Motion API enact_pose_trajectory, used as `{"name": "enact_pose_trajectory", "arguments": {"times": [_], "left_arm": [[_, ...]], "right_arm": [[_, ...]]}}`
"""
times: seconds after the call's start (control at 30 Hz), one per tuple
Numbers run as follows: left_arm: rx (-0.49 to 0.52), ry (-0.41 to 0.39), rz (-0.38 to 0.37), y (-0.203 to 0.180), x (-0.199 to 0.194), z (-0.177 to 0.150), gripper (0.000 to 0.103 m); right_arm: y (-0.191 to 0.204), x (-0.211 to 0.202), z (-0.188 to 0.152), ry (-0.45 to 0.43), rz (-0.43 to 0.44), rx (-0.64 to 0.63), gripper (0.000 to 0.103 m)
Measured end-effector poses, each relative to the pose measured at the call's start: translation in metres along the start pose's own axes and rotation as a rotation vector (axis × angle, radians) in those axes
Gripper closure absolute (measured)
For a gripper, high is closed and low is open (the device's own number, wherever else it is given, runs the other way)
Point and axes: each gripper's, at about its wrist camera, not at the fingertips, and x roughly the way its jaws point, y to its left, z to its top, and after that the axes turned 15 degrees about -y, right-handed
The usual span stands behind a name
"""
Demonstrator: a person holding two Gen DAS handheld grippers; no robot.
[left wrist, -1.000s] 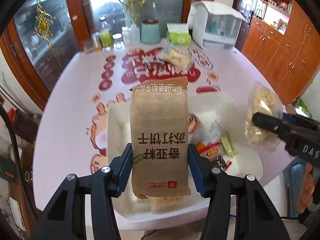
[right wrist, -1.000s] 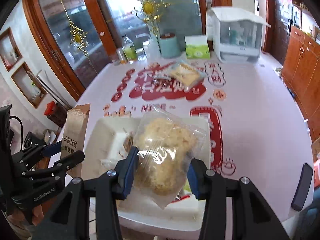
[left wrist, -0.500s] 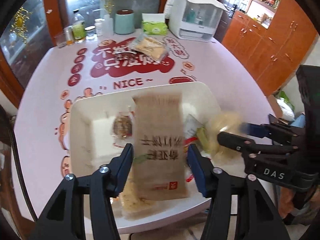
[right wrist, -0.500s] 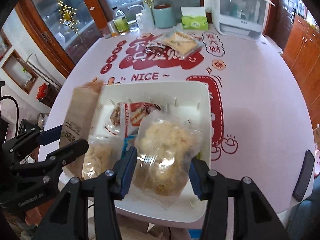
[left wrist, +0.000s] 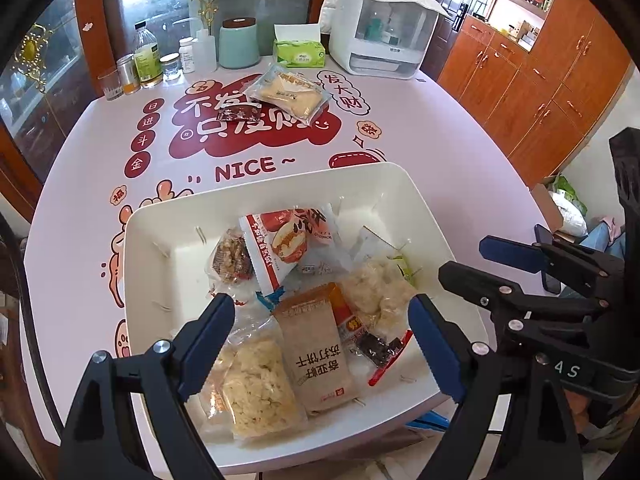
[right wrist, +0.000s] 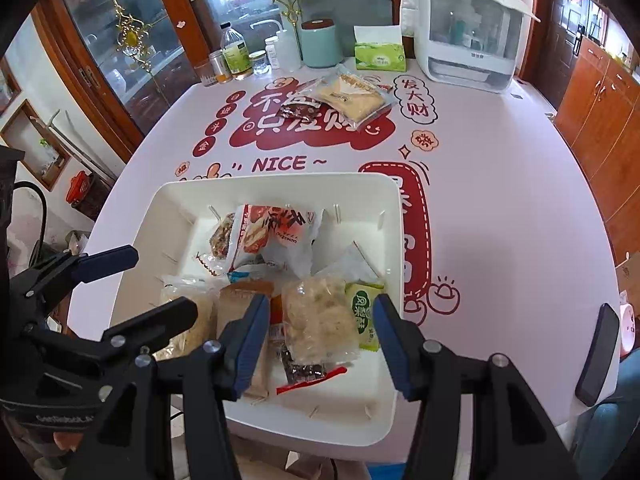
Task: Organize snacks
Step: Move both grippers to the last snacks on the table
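Left wrist view: brown cracker pack (left wrist: pixel 316 352) lies flat at the white tray's (left wrist: pixel 280 196) near edge, long axis running near-to-far, beneath the spread, empty left gripper (left wrist: pixel 320 344); the right gripper (right wrist: pixel 320 336) gapes empty above it too.

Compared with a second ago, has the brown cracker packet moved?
Yes. The brown cracker packet has left the left gripper's jaws, which now stand open, and lies flat inside the white tray.
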Motion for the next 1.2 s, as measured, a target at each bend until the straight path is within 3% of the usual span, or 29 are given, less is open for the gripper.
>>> {"name": "enact_pose_trajectory", "arguments": {"times": [0.33,0.67,0.93,1.2], "left_arm": [[0.015,-0.026,0.049,0.003,-0.006,0.006,0.015],[0.102,-0.093,0.133,-0.002,-0.015,0.028,0.015],[0.139,-0.210,0.168,0.017,-0.035,0.102,0.012],[0.233,-0.282,0.202,0.036,-0.035,0.204,0.006]], "right_arm": [[0.007,0.000,0.007,-0.013,0.005,-0.019,0.049],[0.006,0.001,0.022,-0.058,0.025,-0.038,0.049],[0.004,-0.010,0.063,-0.152,0.006,-0.097,0.049],[-0.001,-0.016,0.146,-0.259,-0.060,-0.216,0.047]]}}
